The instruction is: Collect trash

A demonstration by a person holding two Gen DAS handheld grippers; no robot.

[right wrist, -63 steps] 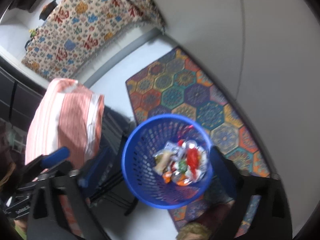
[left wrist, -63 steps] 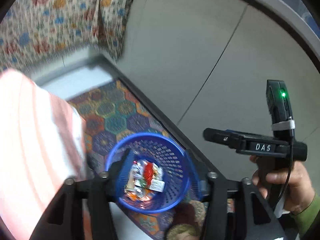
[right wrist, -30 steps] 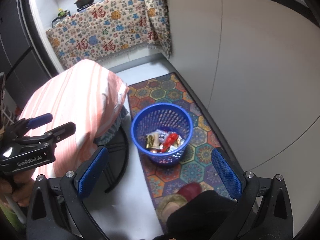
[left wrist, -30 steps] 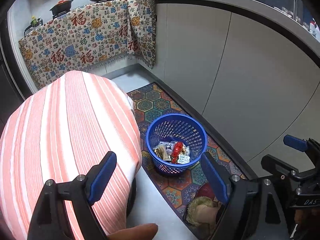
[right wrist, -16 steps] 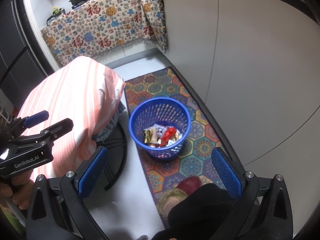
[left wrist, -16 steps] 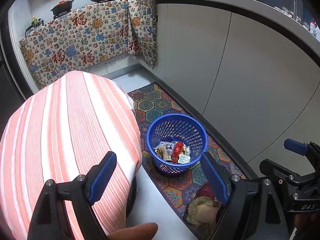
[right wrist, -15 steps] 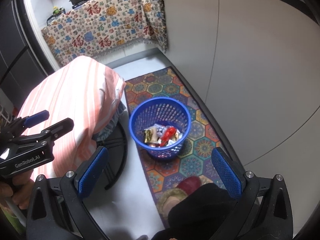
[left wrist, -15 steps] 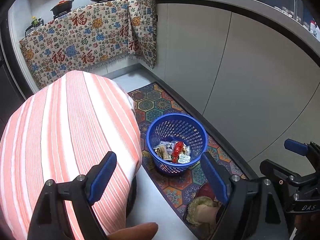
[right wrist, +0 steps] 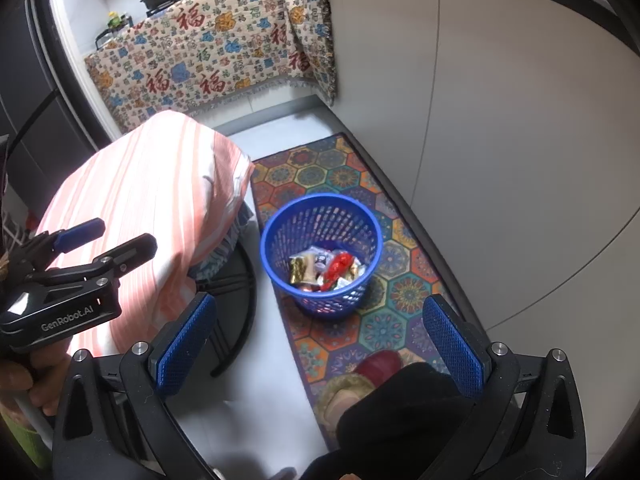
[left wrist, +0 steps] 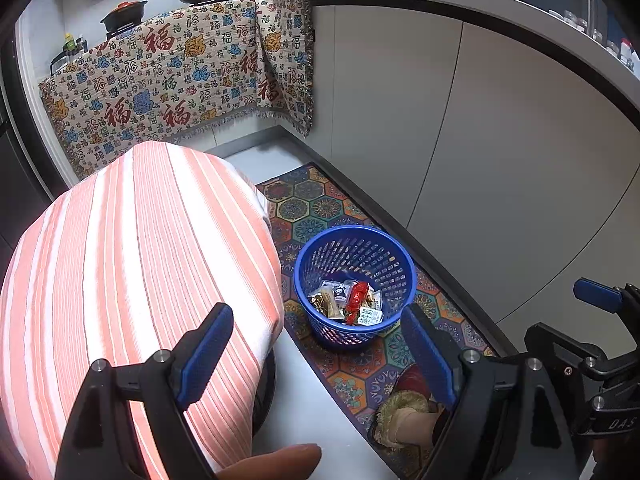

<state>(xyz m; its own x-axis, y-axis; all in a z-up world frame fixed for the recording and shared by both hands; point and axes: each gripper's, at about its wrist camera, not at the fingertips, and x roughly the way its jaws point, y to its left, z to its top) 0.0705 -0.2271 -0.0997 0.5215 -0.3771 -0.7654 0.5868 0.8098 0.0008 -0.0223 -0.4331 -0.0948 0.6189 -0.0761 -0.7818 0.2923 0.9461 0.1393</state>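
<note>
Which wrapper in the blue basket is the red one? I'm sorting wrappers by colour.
The red wrapper lies at the middle of the pile in the blue basket, between a gold wrapper and a white packet; it alone is bright red.

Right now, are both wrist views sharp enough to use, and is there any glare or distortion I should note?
Left wrist view: sharp, no motion blur; the striped cloth is brightly lit, near washed out, and fisheye bends the counter edge. Right wrist view: equally sharp; wrappers in the blue basket are distinct, cabinet seams curve, corners vignette black.
</note>
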